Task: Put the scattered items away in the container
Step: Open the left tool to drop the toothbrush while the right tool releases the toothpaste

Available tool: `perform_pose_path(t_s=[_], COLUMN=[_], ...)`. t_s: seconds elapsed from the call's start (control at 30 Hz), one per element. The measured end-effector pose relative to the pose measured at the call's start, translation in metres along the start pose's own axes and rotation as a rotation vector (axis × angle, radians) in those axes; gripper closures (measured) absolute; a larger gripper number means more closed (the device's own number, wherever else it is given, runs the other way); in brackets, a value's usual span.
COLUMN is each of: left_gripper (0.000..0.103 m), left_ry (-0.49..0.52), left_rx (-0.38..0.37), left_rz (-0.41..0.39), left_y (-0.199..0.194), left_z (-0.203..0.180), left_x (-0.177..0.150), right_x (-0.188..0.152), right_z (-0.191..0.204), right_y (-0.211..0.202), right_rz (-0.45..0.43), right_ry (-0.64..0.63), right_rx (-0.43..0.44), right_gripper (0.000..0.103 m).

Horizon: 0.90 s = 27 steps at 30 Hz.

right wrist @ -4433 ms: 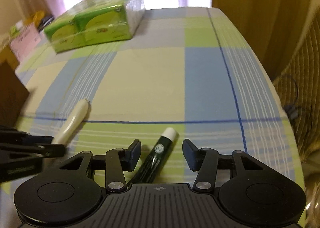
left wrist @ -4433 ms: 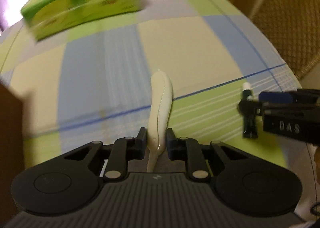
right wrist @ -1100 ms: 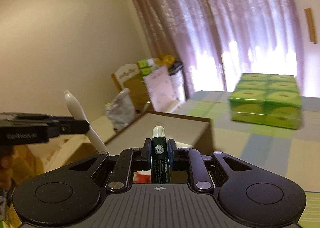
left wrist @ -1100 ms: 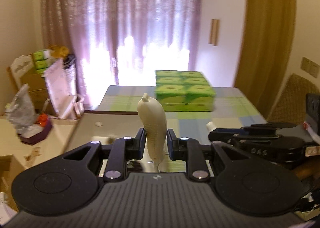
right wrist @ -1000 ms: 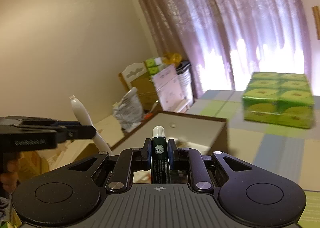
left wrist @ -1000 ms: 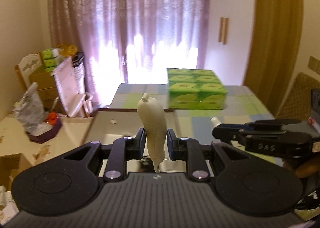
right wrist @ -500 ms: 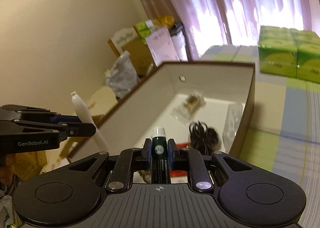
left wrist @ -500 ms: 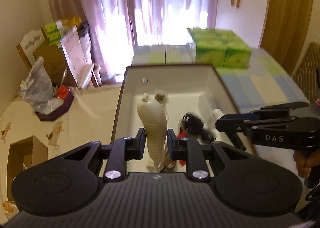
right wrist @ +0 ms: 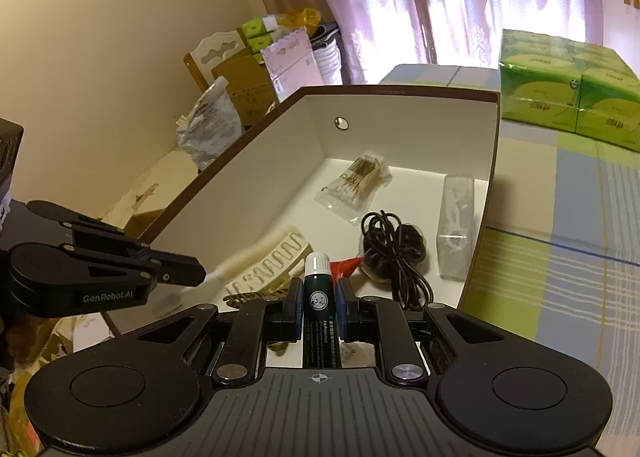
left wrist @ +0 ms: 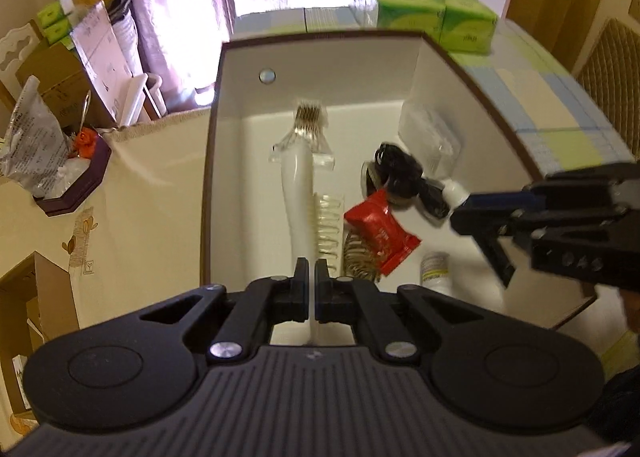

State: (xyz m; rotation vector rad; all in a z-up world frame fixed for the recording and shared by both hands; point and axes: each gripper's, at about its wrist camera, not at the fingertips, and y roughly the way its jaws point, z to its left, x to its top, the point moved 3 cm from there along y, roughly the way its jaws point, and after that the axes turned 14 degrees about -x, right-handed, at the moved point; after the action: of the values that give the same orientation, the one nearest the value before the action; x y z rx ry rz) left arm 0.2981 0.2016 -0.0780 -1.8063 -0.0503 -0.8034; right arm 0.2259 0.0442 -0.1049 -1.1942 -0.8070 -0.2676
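The container is a white box with a brown rim [left wrist: 210, 161] [right wrist: 494, 161]. My left gripper [left wrist: 311, 277] is over its near end, jaws nearly closed with only a thin sliver of the cream-white handled tool [left wrist: 297, 197] between them; the tool hangs blurred down into the box. In the right wrist view the left gripper [right wrist: 192, 271] touches the tool [right wrist: 236, 265]. My right gripper [right wrist: 318, 305] is shut on a dark green lip balm tube with a white cap [right wrist: 317, 297] above the box's near end; it also shows in the left wrist view [left wrist: 472, 213].
The box holds cotton swabs in a bag [right wrist: 356, 187], a black coiled cable [right wrist: 390, 247], a clear packet [right wrist: 456, 225], a red wrapper [left wrist: 380, 231], a ribbed cream comb [right wrist: 272, 263] and a small bottle [left wrist: 434, 267]. Green tissue packs [right wrist: 568, 97] sit on the checked tablecloth [right wrist: 560, 217] beyond.
Both grippers moved forward and tilted down over the box. The left jaws have closed much narrower and the cream tool has slid down, blurred, into the box. The right still holds the tube.
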Motion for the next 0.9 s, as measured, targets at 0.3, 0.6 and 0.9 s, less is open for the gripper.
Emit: perform_pose_path(t_s=[0.3, 0.6, 0.9], left_gripper=[0.103, 0.102, 0.099], left_ry=[-0.013, -0.024, -0.025], left_rx=[-0.03, -0.027, -0.017], left_rz=[0.012, 0.023, 0.021], left_y=[0.006, 0.009, 0.008], left_z=[0.005, 0.008, 0.009], left_x=[0.002, 0.005, 0.007], right_x=[0.005, 0.006, 0.01], right_z=[0.003, 0.004, 0.005], right_y=[0.005, 0.006, 0.006], right_rz=[0.006, 0.009, -0.001], right_ry=[-0.03, -0.062, -0.101], right_rx=[-0.042, -0.111, -0.143], right_gripper=[0.084, 0.084, 0.084])
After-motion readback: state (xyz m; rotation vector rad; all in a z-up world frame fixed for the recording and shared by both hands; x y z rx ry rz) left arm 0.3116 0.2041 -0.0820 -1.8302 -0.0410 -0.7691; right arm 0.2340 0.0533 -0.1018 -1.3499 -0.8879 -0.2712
